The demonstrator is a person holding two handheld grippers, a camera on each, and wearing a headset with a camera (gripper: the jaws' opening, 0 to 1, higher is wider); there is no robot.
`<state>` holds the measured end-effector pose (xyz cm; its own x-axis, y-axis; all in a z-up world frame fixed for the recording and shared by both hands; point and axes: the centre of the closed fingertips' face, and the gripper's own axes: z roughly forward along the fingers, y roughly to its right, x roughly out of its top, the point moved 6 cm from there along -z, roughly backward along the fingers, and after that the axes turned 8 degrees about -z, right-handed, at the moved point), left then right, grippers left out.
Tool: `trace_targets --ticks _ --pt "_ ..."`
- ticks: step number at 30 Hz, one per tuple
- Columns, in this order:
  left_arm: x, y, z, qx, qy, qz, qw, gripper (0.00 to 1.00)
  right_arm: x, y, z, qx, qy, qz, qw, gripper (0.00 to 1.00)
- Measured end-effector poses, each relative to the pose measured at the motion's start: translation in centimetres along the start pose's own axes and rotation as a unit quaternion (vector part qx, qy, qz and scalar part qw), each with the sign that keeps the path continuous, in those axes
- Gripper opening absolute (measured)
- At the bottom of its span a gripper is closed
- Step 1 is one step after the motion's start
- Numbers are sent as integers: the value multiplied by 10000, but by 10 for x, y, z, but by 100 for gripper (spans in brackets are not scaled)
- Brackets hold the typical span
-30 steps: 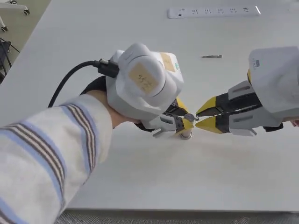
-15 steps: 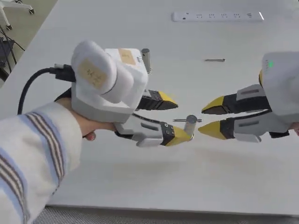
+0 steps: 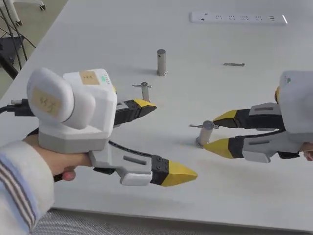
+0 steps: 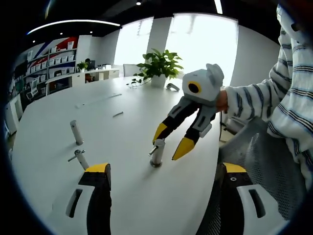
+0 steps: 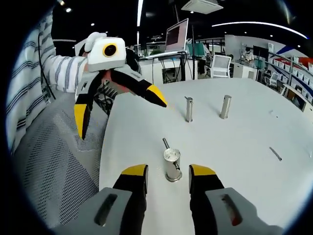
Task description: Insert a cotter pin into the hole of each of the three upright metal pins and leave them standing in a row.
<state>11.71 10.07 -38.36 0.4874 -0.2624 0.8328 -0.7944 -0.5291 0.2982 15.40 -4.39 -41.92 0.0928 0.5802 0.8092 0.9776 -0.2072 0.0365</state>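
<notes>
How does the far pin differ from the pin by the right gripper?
The near pin carries a cotter pin through its top; the far pin has none. The near pin stands at the tips of the right gripper's open jaws; the far pin stands free. Both are upright on the table.

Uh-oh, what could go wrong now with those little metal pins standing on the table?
1. The right hand-held gripper has its open jaws either side of the nearest pin; a sideways nudge might tip it over.
2. Its cotter pin sticks out sideways, so a jaw could snag it loose.
3. The far pin has no cotter pin, and the spare cotter pin lies flat on the table, thin and probably fiddly to grab.
</notes>
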Motion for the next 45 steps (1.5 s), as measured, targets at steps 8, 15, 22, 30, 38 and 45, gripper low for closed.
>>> trace_targets --ticks 8,15,22,30,38,45 --pt "-1 3 -5 210 180 -156 9995 99 -14 -1 12 122 110 240 9996 29" --pt "-8 1 -11 417 82 -178 9989 99 -23 3 19 89 223 489 9985 29" --pt "-18 0 -15 573 -62 -260 9980 99 -13 6 25 67 718 607 9955 23" --pt "-22 0 -19 687 25 -413 9968 99 -10 9 30 97 759 397 9963 13" --pt "-21 -3 -26 854 130 -515 9949 99 -10 8 29 136 803 280 9963 12" --pt "-23 -3 -30 912 118 -524 9944 97 -7 11 29 106 821 151 9965 9"
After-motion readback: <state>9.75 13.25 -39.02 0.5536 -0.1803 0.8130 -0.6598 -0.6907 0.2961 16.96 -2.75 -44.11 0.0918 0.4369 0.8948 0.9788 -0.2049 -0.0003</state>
